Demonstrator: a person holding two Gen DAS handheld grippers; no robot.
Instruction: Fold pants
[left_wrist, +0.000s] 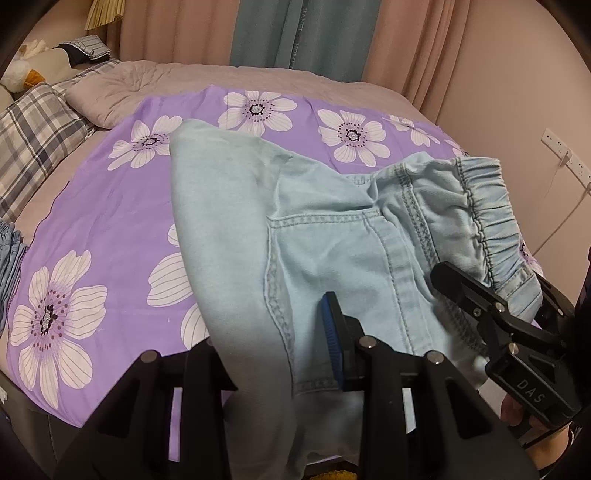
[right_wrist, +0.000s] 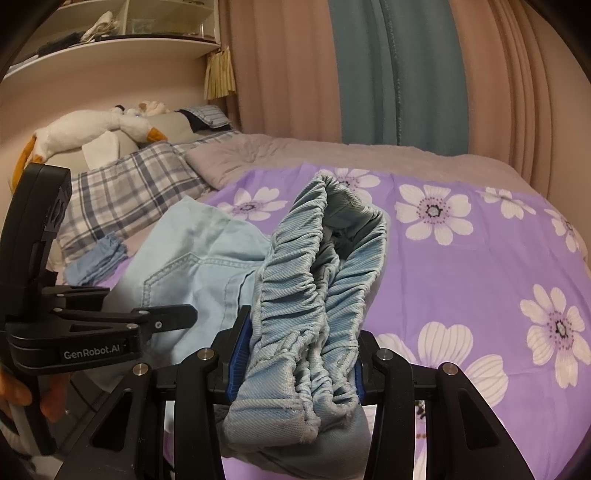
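Note:
Light blue denim pants (left_wrist: 332, 236) hang lifted over a purple flowered bedspread (left_wrist: 110, 221), with the back pocket and seams facing the left wrist camera. My left gripper (left_wrist: 273, 332) is shut on the pants' near edge; one blue pad (left_wrist: 334, 343) shows and the other finger is hidden under cloth. My right gripper (right_wrist: 299, 343) is shut on the bunched elastic waistband (right_wrist: 295, 280), which stands up between its blue pads (right_wrist: 238, 354). In the left wrist view the right gripper (left_wrist: 491, 284) holds the waistband (left_wrist: 484, 206) at the right. The left gripper (right_wrist: 177, 315) appears at the left of the right wrist view.
A plaid pillow (right_wrist: 122, 192) and a grey quilt (right_wrist: 258, 155) lie at the head of the bed, with a plush goose (right_wrist: 92, 125) behind. Folded blue clothes (right_wrist: 99, 258) sit near the pillow. Curtains (right_wrist: 369, 74) hang behind the bed, and a power strip (left_wrist: 561, 151) is on the right wall.

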